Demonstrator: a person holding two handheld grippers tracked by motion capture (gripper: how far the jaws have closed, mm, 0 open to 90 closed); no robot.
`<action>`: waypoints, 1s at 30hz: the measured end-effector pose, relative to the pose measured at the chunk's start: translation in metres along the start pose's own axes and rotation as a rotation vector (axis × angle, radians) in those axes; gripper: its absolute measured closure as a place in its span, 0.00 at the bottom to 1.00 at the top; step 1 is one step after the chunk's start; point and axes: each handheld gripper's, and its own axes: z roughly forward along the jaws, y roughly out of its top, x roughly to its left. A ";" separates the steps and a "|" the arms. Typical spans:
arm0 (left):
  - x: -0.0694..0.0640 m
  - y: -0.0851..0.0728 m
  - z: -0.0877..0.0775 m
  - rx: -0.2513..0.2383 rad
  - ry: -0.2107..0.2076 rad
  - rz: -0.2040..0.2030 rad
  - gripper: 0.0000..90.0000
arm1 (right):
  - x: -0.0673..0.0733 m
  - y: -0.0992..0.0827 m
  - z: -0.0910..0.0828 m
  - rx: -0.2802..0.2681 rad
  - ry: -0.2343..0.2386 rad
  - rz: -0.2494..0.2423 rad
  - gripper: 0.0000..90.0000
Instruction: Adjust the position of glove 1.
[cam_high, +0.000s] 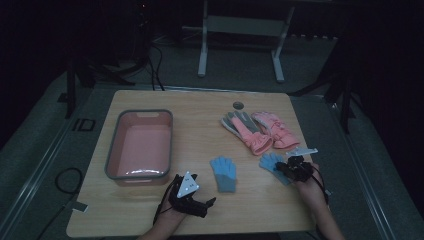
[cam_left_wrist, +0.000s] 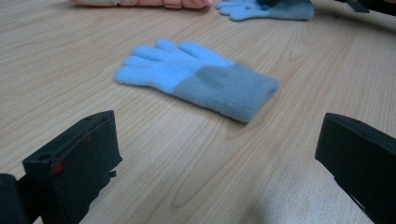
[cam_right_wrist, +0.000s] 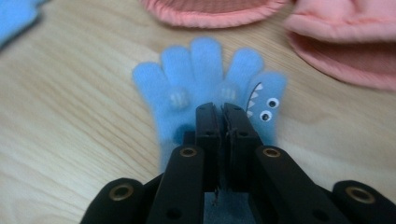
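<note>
Right tongs (cam_right_wrist: 223, 108) pinched closed on blue glove (cam_right_wrist: 205, 88), flat on surface (cam_high: 200, 107) beside pink gloves (cam_high: 260, 130). Left tongs (cam_left_wrist: 219, 154) wide open, empty, facing second blue glove (cam_left_wrist: 196, 77) near tub (cam_high: 140, 145).

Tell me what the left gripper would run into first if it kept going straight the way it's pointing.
Most likely the blue glove lying flat on the table. It sits ahead of the open left gripper, roughly midway between its fingers, though the exact gap is hard to judge.
</note>
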 end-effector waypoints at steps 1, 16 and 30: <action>0.000 0.000 0.000 0.000 0.000 0.000 0.00 | 0.004 0.001 -0.006 -0.007 -0.020 0.044 0.96; -0.001 0.000 0.000 -0.001 0.006 0.009 0.00 | 0.061 -0.007 -0.052 -0.141 -0.189 0.407 0.96; -0.001 0.000 0.000 -0.003 0.004 0.008 0.00 | 0.061 -0.030 -0.013 -0.086 -0.272 0.465 0.94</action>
